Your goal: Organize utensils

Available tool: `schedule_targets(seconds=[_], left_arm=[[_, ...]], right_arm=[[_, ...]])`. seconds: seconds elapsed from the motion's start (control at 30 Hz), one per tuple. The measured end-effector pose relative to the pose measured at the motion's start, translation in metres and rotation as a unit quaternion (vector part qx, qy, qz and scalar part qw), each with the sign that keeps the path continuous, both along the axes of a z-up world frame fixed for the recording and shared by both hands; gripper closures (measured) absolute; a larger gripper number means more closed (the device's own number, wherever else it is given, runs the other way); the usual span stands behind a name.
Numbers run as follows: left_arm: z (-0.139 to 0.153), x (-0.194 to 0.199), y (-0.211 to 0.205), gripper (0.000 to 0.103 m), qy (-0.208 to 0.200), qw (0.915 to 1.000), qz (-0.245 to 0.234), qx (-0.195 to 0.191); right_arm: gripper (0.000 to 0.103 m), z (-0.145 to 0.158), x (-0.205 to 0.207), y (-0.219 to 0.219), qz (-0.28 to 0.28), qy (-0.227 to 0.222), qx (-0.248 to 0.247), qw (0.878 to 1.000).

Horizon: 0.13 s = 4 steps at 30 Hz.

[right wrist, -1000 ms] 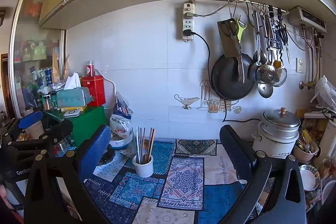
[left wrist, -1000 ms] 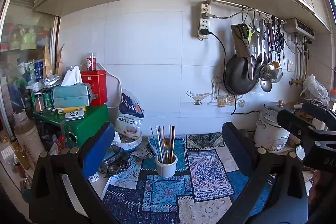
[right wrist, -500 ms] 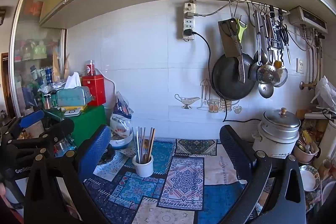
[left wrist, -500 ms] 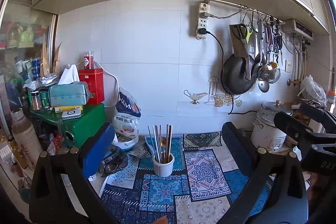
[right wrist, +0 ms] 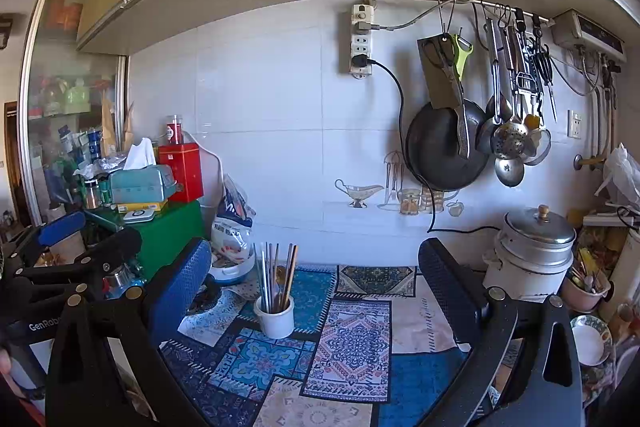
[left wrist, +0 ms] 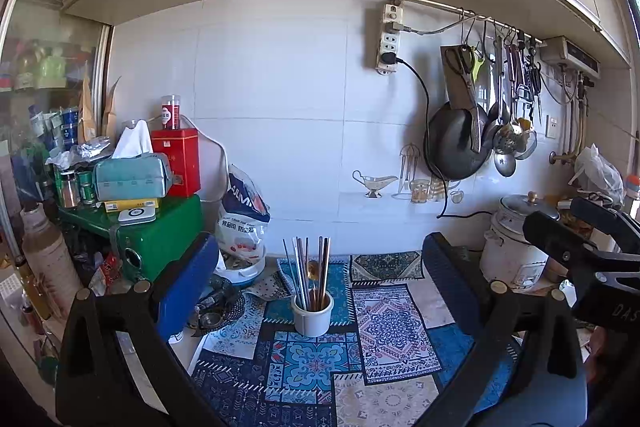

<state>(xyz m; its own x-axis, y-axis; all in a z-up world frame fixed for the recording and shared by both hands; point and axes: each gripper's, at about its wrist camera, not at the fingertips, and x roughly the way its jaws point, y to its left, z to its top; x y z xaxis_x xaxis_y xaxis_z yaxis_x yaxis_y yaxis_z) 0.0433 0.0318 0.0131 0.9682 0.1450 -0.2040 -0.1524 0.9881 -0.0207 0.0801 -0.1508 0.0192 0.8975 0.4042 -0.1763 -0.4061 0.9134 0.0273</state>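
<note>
**A:** Where are the utensils?

**B:** They stand bunched upright in a small white ceramic cup (left wrist: 312, 315), a mix of thin metal chopsticks (left wrist: 301, 271) and a few brown wooden ones (left wrist: 323, 273). The cup sits on the patchwork blue patterned cloth (left wrist: 384, 327) covering the counter, toward the counter's back edge and left of its middle, not far from the white tiled wall (left wrist: 272, 99). A white and blue printed plastic bag (left wrist: 242, 223) is near it on the left; a white rice cooker with a metal lid (right wrist: 532, 255) stands well apart at the right end.

**A:** And your fingers?

**B:** Both pairs are spread wide and empty. My left gripper (left wrist: 320, 291) frames the cup between its blue pad and black pad without touching it. My right gripper (right wrist: 316, 291) has the cup nearer its left finger, also clear of it.

**A:** How do you expect those sticks to handle?

**B:** Light and stiff, I think. The metal ones look smooth and probably slippery, and they are thin, so a pinch could let them roll or fan apart. The wooden ones should give more friction. The cup looks heavier than its contents but breakable, and it may tip if I drag a stick sideways.

**A:** So where would you take hold?

**B:** On the upper half of the sticks, above the rim, closing across the bundle and lifting straight up. If the cup needs steadying, I would grip its wall low down with the other pair.
</note>
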Motion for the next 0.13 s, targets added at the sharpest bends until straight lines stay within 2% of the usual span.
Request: schedule_targets(seconds=[0.13], left_arm=[[-0.002,0.0065,0.0017,0.001,0.005,1.0,0.0,-0.001]], right_arm=[[0.0,-0.0019,0.0069,0.001,0.001,0.004,0.0,1.0]])
